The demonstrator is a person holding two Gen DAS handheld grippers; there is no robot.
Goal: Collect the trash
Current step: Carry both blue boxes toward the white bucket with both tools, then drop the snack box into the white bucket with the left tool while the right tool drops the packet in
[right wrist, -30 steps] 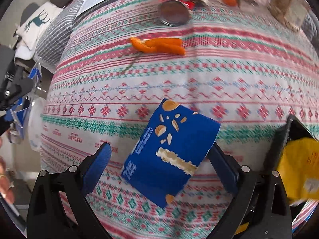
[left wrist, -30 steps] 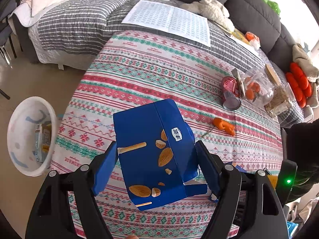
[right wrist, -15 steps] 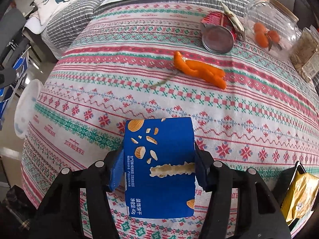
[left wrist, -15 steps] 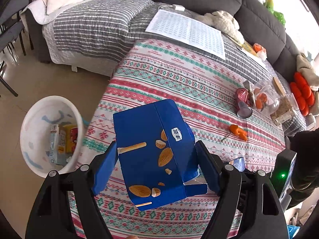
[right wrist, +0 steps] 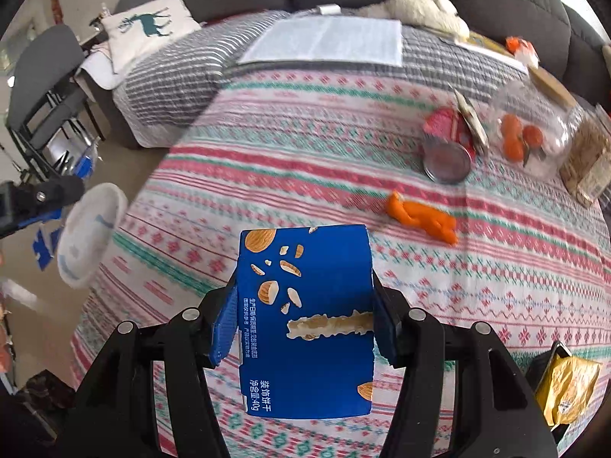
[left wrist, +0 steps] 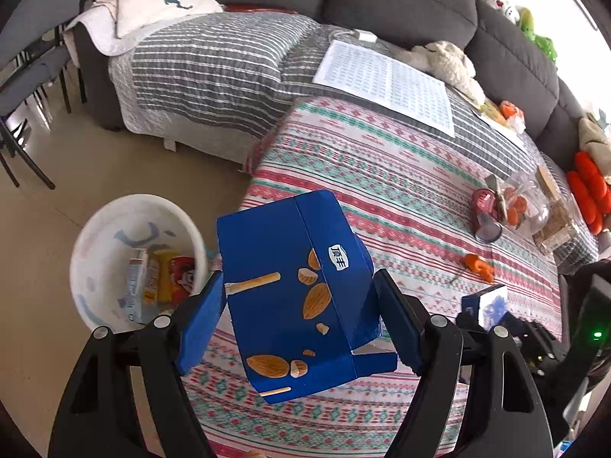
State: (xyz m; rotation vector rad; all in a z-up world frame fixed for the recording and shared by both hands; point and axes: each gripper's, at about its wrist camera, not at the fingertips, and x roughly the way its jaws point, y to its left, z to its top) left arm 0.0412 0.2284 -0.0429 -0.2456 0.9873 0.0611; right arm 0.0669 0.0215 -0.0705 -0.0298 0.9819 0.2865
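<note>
Left gripper (left wrist: 298, 320): fingers clamped on blue almond-biscuit carton (left wrist: 294, 290), held above worktop's left edge near white bin (left wrist: 95, 244) on floor. Right gripper (right wrist: 303, 320): fingers clamped on second blue carton (right wrist: 305, 320), above worktop's near edge. Probably light, crushable cardboard; grip across flat side panels.

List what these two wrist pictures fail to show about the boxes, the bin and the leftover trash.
- Left wrist view: the blue box in the left hand-held gripper hides the tablecloth behind it, and its far faces are unseen.
- Left wrist view: white bin contents partly hidden by its rim; labels too small to read.
- Right wrist view: the orange peel and red can are motion-blurred.
- Right wrist view: the gold packet is cut off at the edge.
</note>
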